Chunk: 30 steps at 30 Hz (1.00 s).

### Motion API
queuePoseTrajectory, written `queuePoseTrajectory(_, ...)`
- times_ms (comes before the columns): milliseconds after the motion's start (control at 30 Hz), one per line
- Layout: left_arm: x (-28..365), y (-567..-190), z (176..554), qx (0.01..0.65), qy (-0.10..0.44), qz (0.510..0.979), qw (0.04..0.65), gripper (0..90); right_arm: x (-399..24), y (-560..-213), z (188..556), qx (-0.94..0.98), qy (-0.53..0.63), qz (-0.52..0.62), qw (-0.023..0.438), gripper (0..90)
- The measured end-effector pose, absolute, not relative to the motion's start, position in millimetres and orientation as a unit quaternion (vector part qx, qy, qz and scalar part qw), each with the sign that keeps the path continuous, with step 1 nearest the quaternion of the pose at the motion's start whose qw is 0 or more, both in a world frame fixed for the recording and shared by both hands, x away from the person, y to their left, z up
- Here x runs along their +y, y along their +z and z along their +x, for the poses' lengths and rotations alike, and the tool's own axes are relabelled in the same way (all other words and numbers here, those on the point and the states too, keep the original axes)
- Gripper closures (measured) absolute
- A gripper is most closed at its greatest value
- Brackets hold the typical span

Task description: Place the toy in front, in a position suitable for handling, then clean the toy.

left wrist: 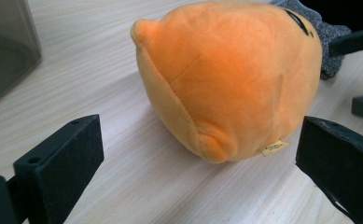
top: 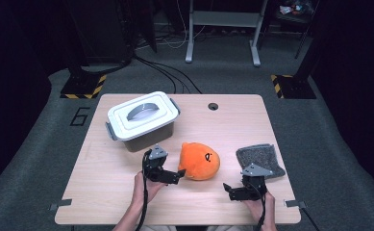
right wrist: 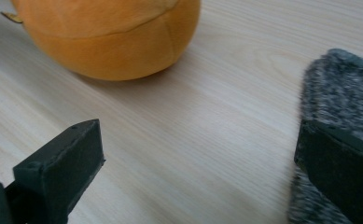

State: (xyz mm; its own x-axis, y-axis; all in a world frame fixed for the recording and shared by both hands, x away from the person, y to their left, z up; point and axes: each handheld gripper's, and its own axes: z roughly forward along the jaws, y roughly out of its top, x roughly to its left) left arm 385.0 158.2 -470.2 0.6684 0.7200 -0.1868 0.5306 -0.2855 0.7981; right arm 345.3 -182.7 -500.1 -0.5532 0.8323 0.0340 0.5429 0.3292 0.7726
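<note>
While both tongs stand released, nothing is held on either side. The left tongs (top: 180,176) lie low over the desk (top: 103,192), their jaws spread wide and aimed at the orange plush toy (top: 199,160); the tip of one jaw is just beside the toy's near flank, and from the high view contact cannot be confirmed. In the left gripper view the toy (left wrist: 230,79) rests ahead of the two jaws with bare wood between them, a small label showing at its lower edge. The toy lies on the desk near its middle, between the two hands, in front of the lidded grey box (top: 143,121). The right tongs (top: 229,188) sit near the front edge, jaws apart, pointing toward the toy. A grey felt cloth (top: 260,159) lies just behind them; in the right gripper view one jaw overlaps the cloth (right wrist: 342,88), though whether it touches cannot be told.
</note>
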Motion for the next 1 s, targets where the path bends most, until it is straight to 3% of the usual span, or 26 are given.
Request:
queuePoseTrajectory(667,160,-481,386,0.387,0.094,0.801,0.447,3.0,-231,-492,371,0.771,0.342,0.493,0.211,2.6)
queuePoseTrajectory(1000,158,-480,384,0.363,0.097,0.808,0.454,26.6,-245,-488,385,0.763,0.327,0.516,0.213,2.6)
